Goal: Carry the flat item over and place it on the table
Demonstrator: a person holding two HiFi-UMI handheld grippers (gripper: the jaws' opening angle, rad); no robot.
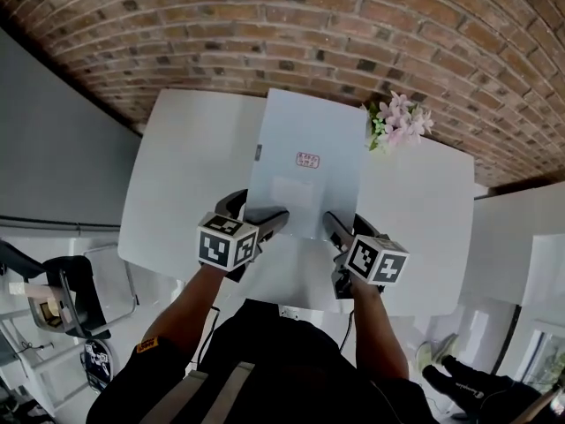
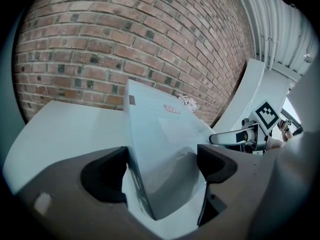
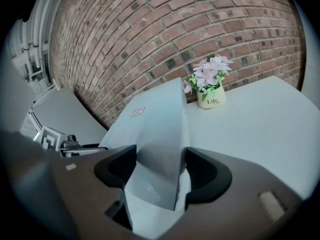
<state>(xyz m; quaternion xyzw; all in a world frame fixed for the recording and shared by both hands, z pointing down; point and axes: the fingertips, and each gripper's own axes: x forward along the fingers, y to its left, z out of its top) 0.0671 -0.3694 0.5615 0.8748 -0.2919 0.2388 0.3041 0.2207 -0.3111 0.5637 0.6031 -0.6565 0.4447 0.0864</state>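
Observation:
A flat pale-grey board [image 1: 305, 162] with a small red label hangs tilted above the white table [image 1: 185, 175]. Its near edge is gripped from both sides. My left gripper [image 1: 260, 217] is shut on the near left corner, and my right gripper [image 1: 334, 228] is shut on the near right corner. In the left gripper view the board [image 2: 165, 134] runs out from between the jaws of the left gripper [image 2: 161, 161] toward the brick wall. In the right gripper view the board [image 3: 155, 129] passes between the jaws of the right gripper [image 3: 160, 166].
A small pot of pink flowers [image 1: 397, 122] stands at the table's far right, close to the board's far corner and against the brick wall [image 1: 291, 25]. A dark chair [image 1: 62, 299] sits on the floor at lower left. A grey partition [image 1: 53, 140] flanks the table's left.

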